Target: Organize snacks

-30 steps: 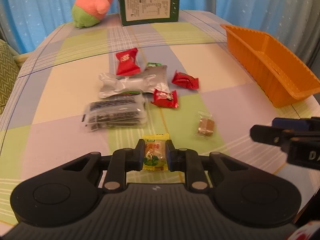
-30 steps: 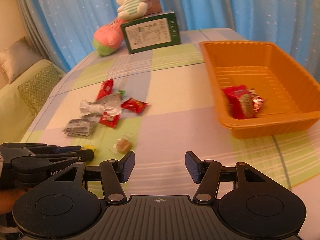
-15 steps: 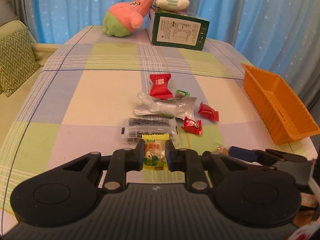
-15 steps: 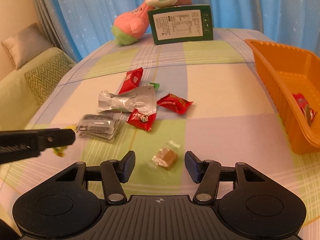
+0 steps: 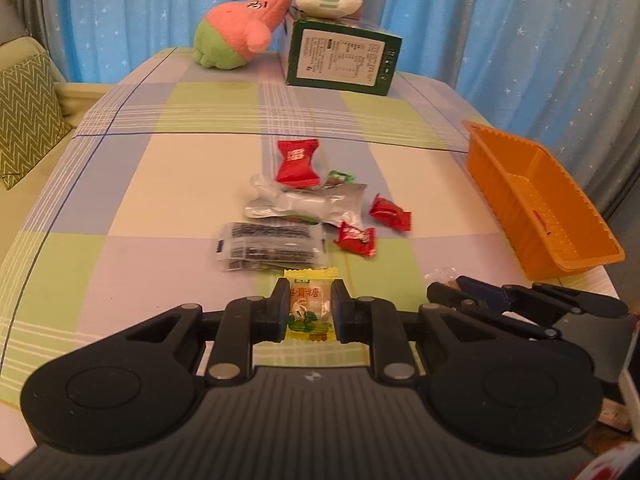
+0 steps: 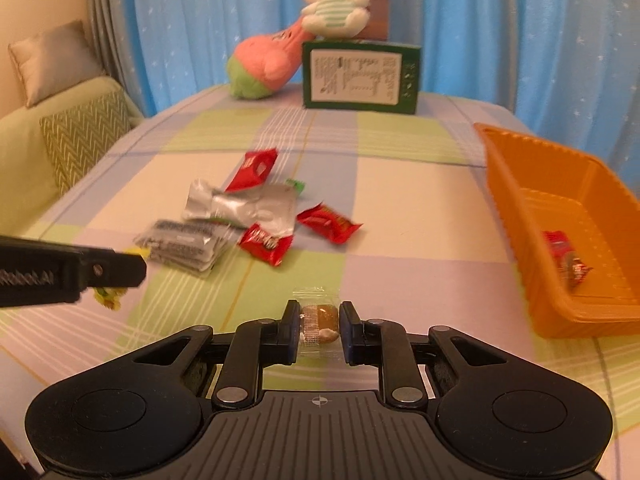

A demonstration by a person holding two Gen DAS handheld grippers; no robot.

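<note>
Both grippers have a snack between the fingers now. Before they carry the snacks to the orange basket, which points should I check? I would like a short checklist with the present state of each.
1. Left gripper shut on the yellow candy: ok, both pads press the wrapper.
2. Right gripper on the brown snack in clear wrapper: cannot tell; jaws are closing, the snack sits between them, and firm pad contact is unclear.
3. Orange basket has room: ok, only a red packet lies inside.
4. Path to the basket: ok, bare tablecloth between.
5. Snacks left on the table: not ok, red, silver and dark packets remain.
</note>
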